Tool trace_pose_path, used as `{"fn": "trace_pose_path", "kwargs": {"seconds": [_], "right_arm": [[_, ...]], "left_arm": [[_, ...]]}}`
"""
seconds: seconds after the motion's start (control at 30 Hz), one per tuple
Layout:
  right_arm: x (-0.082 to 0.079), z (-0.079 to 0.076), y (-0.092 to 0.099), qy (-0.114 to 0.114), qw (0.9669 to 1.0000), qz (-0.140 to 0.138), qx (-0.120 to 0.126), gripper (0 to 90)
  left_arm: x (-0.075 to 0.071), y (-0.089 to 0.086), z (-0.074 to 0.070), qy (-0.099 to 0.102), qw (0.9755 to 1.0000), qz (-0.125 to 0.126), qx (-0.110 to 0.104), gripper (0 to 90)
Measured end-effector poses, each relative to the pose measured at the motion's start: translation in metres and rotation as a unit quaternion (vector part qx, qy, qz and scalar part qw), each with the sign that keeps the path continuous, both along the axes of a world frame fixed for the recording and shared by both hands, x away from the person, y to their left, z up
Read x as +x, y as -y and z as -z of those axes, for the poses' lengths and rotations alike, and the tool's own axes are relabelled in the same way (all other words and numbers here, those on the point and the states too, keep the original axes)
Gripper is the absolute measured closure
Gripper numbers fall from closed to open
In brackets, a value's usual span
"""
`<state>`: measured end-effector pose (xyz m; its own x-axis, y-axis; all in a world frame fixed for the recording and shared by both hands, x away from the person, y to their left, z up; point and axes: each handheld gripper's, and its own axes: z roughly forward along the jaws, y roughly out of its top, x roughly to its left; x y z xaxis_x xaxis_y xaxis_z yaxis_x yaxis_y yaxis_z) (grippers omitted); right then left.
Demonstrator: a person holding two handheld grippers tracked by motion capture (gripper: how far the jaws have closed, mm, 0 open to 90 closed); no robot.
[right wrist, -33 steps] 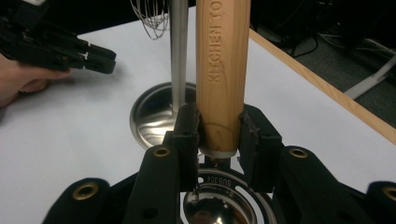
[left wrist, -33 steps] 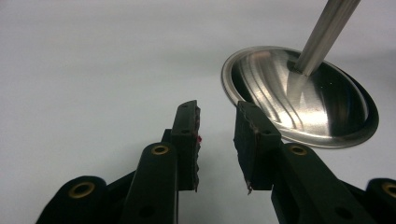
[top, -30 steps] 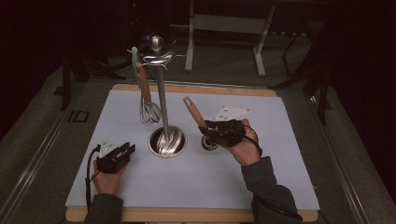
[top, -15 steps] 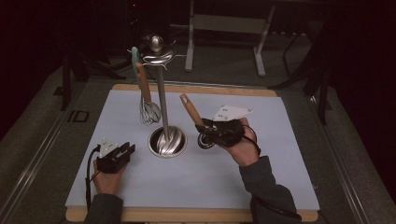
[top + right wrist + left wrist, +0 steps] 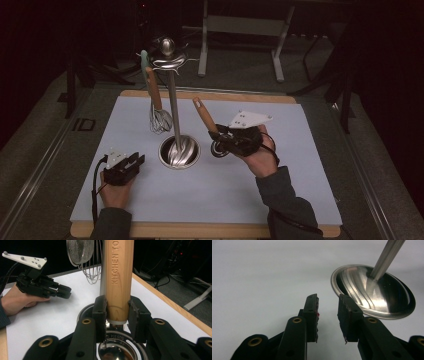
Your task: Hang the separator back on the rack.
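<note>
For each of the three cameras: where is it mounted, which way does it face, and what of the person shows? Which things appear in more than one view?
High view: above the person's side, looking forward and down on the table; both forearms, left gripper, right gripper.
Left gripper view: on the left gripper, looking low across the table at the stand base; its open jaws.
Right gripper view: on the right gripper, shut on the wooden handle; the left hand beyond.
Shared: stand base, whisk.

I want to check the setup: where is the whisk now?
In the high view the whisk hangs from the metal stand, on its left side, above the mat's far-left part.
</note>
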<state>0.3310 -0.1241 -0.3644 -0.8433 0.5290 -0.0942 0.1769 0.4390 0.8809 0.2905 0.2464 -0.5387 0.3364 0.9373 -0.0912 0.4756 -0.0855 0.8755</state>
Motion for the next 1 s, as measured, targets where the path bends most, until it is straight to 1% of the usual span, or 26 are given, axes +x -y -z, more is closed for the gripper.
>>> {"fn": "trace_pose_path", "kwargs": {"seconds": [0.33, 0.5, 0.57, 0.67, 0.8, 1.0], "right_arm": [[-0.002, -0.005, -0.003, 0.01, 0.9999, -0.004, 0.004, 70.1], [-0.004, -0.008, -0.004, 0.017, 0.9998, -0.01, -0.002, 70.1], [-0.004, -0.009, -0.005, 0.018, 0.9998, -0.01, -0.001, 70.0], [-0.004, -0.012, -0.006, 0.021, 0.9997, -0.012, 0.001, 70.0], [-0.005, -0.019, -0.008, 0.03, 0.9994, -0.015, 0.003, 70.1], [-0.004, -0.025, -0.008, 0.033, 0.9993, -0.014, 0.006, 70.1]], "left_arm": [[0.0, 0.0, 0.0, -0.001, 1.0, -0.001, 0.0, 69.4], [0.0, 0.0, 0.0, -0.002, 1.0, -0.001, 0.001, 69.4], [0.0, 0.0, 0.0, -0.002, 1.0, -0.001, 0.001, 69.4], [0.001, 0.0, 0.0, -0.003, 1.0, -0.001, 0.002, 69.4], [0.001, 0.001, 0.0, -0.004, 1.0, 0.0, 0.003, 69.4], [0.001, 0.001, 0.0, -0.004, 1.0, 0.0, 0.002, 69.4]]}}
